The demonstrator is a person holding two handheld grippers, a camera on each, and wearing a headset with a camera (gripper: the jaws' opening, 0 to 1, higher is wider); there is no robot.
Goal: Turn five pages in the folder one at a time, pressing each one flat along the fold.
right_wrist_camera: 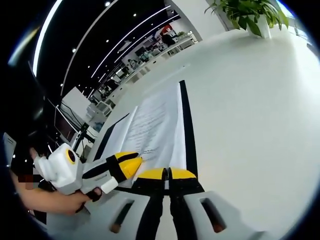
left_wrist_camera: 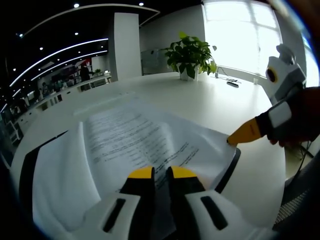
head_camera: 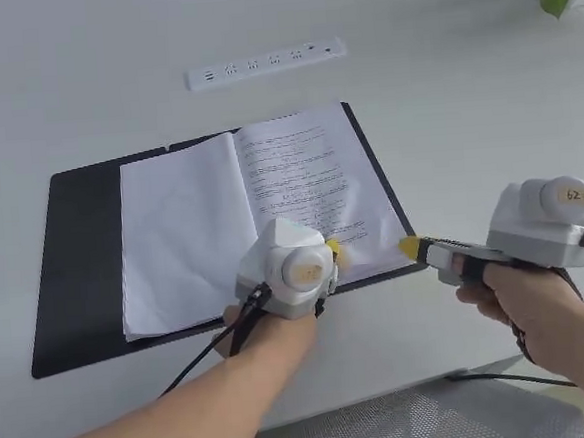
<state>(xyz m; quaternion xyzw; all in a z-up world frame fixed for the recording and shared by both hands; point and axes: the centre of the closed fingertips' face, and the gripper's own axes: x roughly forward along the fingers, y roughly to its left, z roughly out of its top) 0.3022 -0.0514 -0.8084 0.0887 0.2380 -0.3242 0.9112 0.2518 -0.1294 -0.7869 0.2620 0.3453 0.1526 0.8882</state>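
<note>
Folder [head_camera: 76, 284] lies open on the white table [head_camera: 443, 88], left gripper [left_wrist_camera: 162, 172], jaws closed, low over its printed right page [head_camera: 299, 168], right gripper [right_wrist_camera: 167, 173], jaws closed, touching that page's outer corner.

The left gripper [head_camera: 332, 248] and right gripper [head_camera: 411, 247] share white, faceted plastic shells, black jaws and yellow tips. A black cable [head_camera: 203, 357] trails from the left one. The right one's round cap [head_camera: 571, 195] carries a number, seemingly 62.

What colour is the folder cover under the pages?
The folder is black; clearest in the head view.
</note>
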